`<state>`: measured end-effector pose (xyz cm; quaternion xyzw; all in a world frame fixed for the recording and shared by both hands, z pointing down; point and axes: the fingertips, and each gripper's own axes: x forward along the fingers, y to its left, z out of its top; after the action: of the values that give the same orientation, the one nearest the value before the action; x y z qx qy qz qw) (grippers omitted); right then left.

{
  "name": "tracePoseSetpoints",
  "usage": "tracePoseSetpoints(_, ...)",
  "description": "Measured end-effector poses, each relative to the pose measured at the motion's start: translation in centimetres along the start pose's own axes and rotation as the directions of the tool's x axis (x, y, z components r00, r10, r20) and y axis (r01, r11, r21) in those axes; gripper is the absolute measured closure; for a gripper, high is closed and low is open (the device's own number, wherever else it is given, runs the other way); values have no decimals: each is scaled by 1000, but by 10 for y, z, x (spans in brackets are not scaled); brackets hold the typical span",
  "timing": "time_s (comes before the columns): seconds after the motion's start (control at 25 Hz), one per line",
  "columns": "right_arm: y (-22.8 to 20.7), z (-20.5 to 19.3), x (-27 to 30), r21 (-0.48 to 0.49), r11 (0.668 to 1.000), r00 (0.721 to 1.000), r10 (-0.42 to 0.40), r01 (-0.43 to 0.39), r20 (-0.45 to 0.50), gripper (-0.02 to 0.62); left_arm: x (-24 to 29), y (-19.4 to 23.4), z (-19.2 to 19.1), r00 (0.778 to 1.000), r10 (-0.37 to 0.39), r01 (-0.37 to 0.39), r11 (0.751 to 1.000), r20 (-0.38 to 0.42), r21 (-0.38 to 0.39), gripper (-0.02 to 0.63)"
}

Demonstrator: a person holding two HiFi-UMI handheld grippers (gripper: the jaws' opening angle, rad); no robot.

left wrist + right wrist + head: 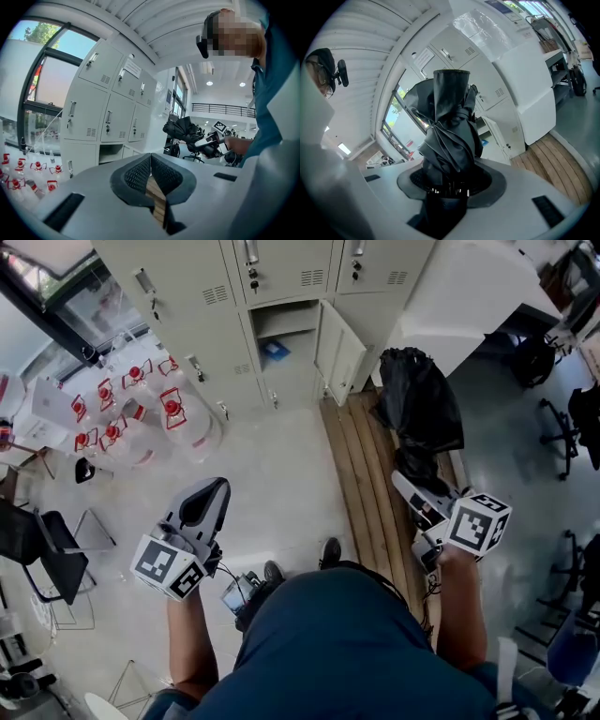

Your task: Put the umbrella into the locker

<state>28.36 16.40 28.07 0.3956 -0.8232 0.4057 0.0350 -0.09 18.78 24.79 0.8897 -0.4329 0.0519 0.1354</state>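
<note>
Carrying step, by the look of it: holding the black folded cloth umbrella (419, 409), with the locker not yet reached. Clamped low down on its bunched folds by the fingers of the right gripper (411, 486), set fairly wide apart around the thick bundle, with the rest sticking out past the fingertips. Nothing in the fingers of the left gripper (214, 491): pressed together, empty, pointing ahead.

Ahead of both pairs of fingers, and well apart from them: the pale grey metal locker block (187, 296). One low box (286, 334) in it open, with its small door (339, 352) swung out on the right fingers' side. Inside that open box, only a small blue flat thing (275, 350) on the bottom, with lots of room around it as far as can be seen. All other doors shut, so no telling what is in them.

Next, most likely: bring the right fingers forward and a bit to their left, past the edge of the open door. Then poke the umbrella into the box and let go. Will need care not to snag the floppy folds on the door or the box edge.

Under the right fingers: long brown wooden planks (361, 474) on the floor. Off to the left of the left fingers: a bunch of clear plastic bottles with red caps (141, 409), also on the floor.
</note>
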Motion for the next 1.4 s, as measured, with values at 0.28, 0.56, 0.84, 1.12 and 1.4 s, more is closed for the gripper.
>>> tracePoseSetpoints(0.28, -20, 25, 13, -8, 998, 998, 56, -56, -21, 403, 17, 1, 10, 997, 72, -72, 997, 0, 4, 588)
tracePoseSetpoints(0.56, -38, 30, 37, -16, 999, 999, 28, -29, -36, 403, 36, 10, 2, 999, 38, -37, 998, -24, 48, 588)
tracePoseSetpoints(0.84, -11, 47, 66, 59, 997, 995, -57, 52, 81, 403, 57, 96, 31, 997, -78, 78, 997, -14, 29, 588)
tracePoseSetpoints(1.12, 12, 57, 92, 66, 989, 981, -143, 135, 128, 403, 82, 153, 61, 986, -168, 168, 985, 20, 34, 588)
tracePoseSetpoints(1.4, 28, 50, 101, 89, 981, 973, -182, 171, 143, 403, 83, 182, 75, 980, -195, 193, 980, 34, 41, 588)
